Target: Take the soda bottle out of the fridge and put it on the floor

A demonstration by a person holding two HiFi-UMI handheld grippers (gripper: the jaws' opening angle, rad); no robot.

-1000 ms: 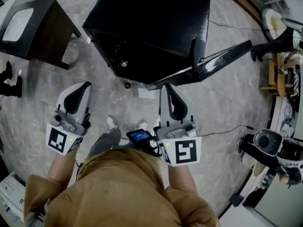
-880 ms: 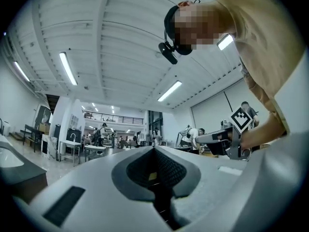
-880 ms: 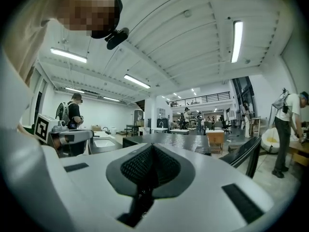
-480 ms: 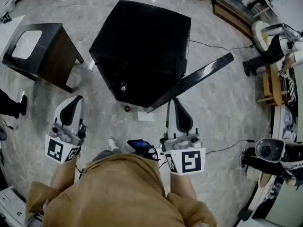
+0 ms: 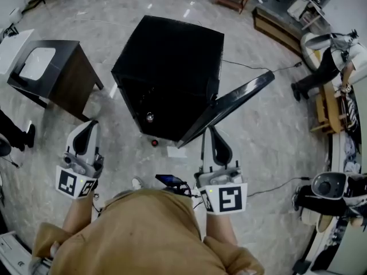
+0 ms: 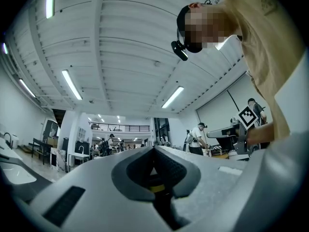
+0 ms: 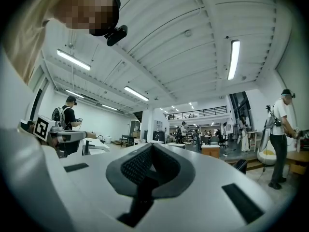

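On the floor (image 5: pixel 269 153), just in front of the fridge (image 5: pixel 172 50) and its open mouth, is what I take for the bottle (image 5: pixel 153 142). Only a small red cap shows from above. That suggests it is upright, with its long axis vertical and the cap pointing up at your head. The body is hidden under the cap, so I can't confirm its shape.

Your left gripper (image 5: pixel 90 124) has its fingers pressed together with nothing between them, and your right gripper (image 5: pixel 210 128) is the same. Both hover near you, well apart from the bottle.

Risks:
- The door (image 5: pixel 229 107) hangs open to the right, and the bottle looks to be inside its sweep. Swing it shut and you knock the bottle over.
- Your shoe (image 5: pixel 136 183) is near, so a step forward could kick it.
- A silver-topped thing (image 5: pixel 149 117) sits inside the fridge. Don't mistake it for the bottle.
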